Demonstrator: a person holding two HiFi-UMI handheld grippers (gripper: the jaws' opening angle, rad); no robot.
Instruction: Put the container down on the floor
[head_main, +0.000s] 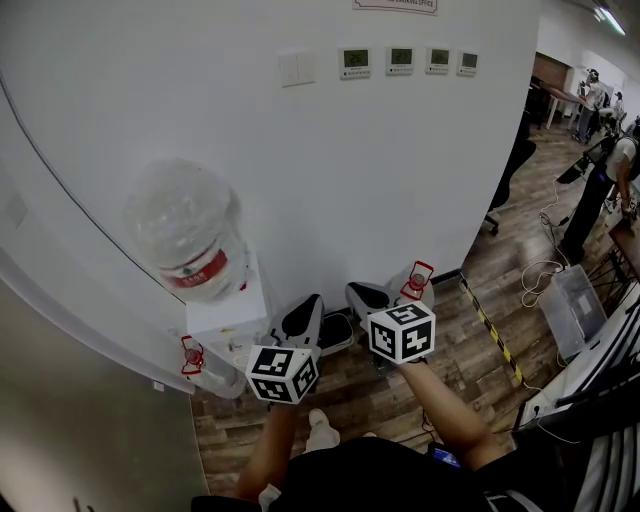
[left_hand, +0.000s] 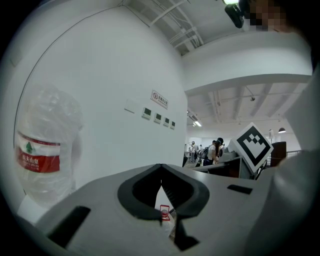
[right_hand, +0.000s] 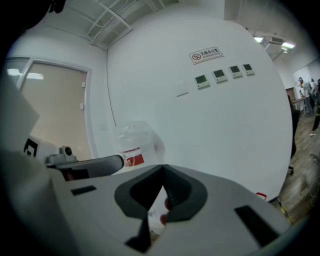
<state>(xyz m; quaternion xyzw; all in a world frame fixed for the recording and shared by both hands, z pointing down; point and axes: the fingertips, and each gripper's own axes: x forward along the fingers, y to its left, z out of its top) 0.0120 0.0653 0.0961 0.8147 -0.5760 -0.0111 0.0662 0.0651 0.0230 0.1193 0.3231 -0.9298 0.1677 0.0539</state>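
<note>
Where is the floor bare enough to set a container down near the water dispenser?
The wood floor between the wall and the striped tape looks bare. Past the tape it is crowded, with cables and a clear box.

Right gripper (right_hand: 162, 169) has its jaws pinched together at the tips, aimed at a white wall (right_hand: 240, 130). Past them there's a clear water jug (right_hand: 134, 142) with a red label. The left gripper (right_hand: 87, 166) pokes in from the left. Up high, four little wall panels (right_hand: 223, 73) sit under a sign (right_hand: 205, 54).

head: high, steeply down | gripper views: low, forward — all share bottle (head_main: 190, 235)
</note>
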